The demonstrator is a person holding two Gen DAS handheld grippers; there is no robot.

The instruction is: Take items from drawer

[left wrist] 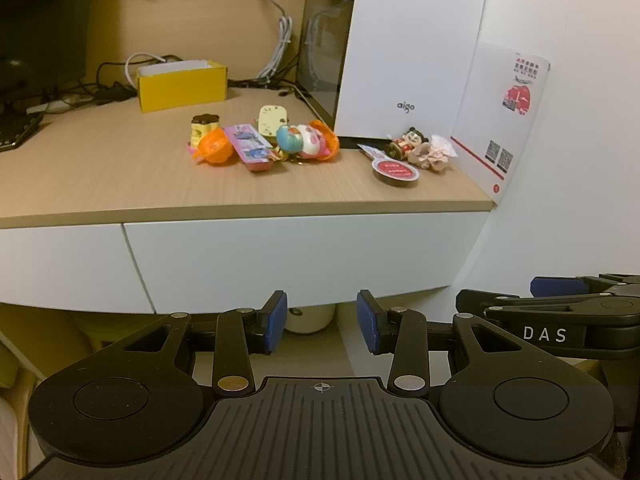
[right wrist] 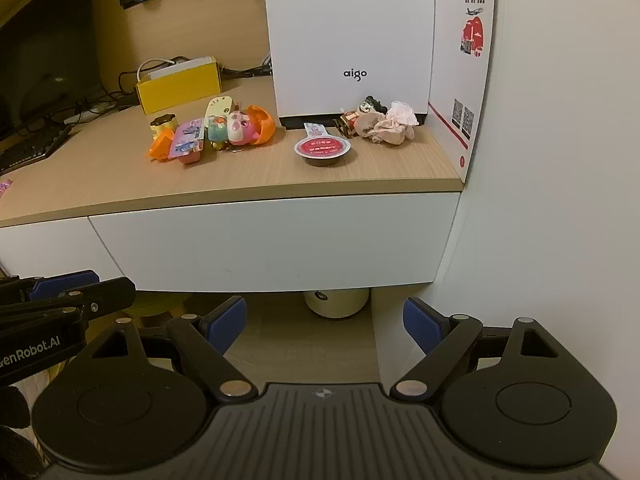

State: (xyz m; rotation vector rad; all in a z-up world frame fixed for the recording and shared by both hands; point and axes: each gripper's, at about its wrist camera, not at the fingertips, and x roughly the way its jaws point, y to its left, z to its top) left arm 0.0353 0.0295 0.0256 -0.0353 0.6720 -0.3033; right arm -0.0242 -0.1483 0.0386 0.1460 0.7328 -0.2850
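White drawer front [left wrist: 296, 256] fills the middle of the left wrist view, shut flush under the wooden desktop [left wrist: 120, 176]. Below it the left gripper [left wrist: 322, 322] hangs with its blue pads [left wrist: 276, 322] spread apart and nothing between them. Above the drawer, on the desktop, lies a heap of small toys [left wrist: 264, 142] (orange capsule halves, a pink packet, a round pink-and-white figure). Right of the heap, still above the drawer, sit a red-lidded sauce cup [left wrist: 395, 171], a small figurine [left wrist: 406, 144] and a pink scrunchie [left wrist: 434, 156]. Behind them stands a white aigo computer case [left wrist: 408, 48], and a yellow box [left wrist: 182, 85] sits farther back. The right gripper [left wrist: 560, 304] juts in beside the drawer's lower right corner.

From the right wrist view, the drawer front [right wrist: 272, 244] is again closed. The right gripper [right wrist: 324, 326] hovers beneath it, jaws wide and empty. The toys [right wrist: 216, 132], sauce cup [right wrist: 322, 150], figurine [right wrist: 356, 118] and scrunchie [right wrist: 390, 124] rest on the desktop [right wrist: 100, 168] above the drawer, and the left gripper [right wrist: 68, 292] shows at its lower left.
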